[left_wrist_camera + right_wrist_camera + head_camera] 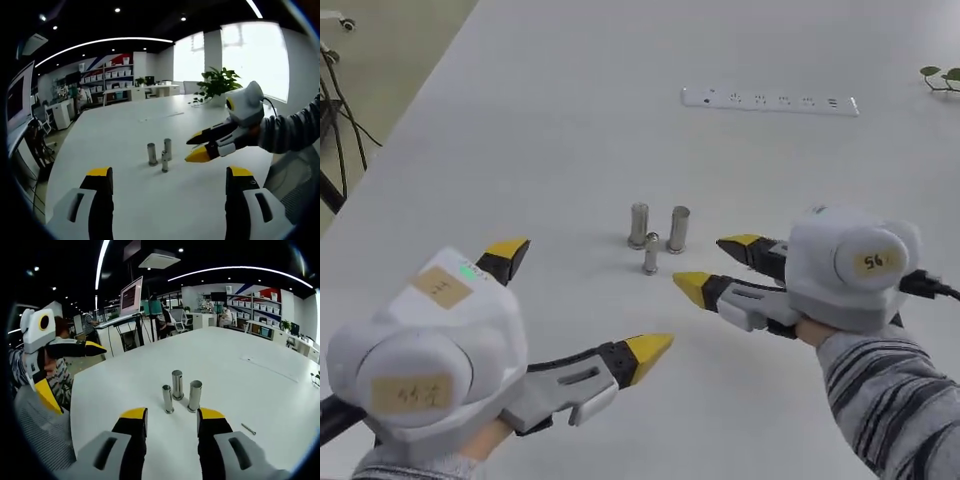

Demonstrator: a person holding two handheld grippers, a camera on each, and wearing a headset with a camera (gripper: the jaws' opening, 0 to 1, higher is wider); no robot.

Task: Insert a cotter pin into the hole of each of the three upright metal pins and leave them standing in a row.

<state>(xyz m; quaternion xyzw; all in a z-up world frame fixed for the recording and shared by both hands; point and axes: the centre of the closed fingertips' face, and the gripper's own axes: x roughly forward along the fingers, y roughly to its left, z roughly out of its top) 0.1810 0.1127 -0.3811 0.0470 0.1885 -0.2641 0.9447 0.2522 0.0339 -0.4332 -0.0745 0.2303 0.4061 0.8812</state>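
Holding the yellow-tipped left claw (580,300) spread wide and empty near the front edge of the white surface (570,120). Pointing the yellow-tipped right claw (715,262), parted more narrowly and gripping nothing, at three short upright silver metal pins (651,253) just beside its tips. Seen clustered close together mid-surface, well short of the white power strip (770,100) toward the far edge. Spotted lying flat beside the right claw: a thin grey metal rod (248,429).
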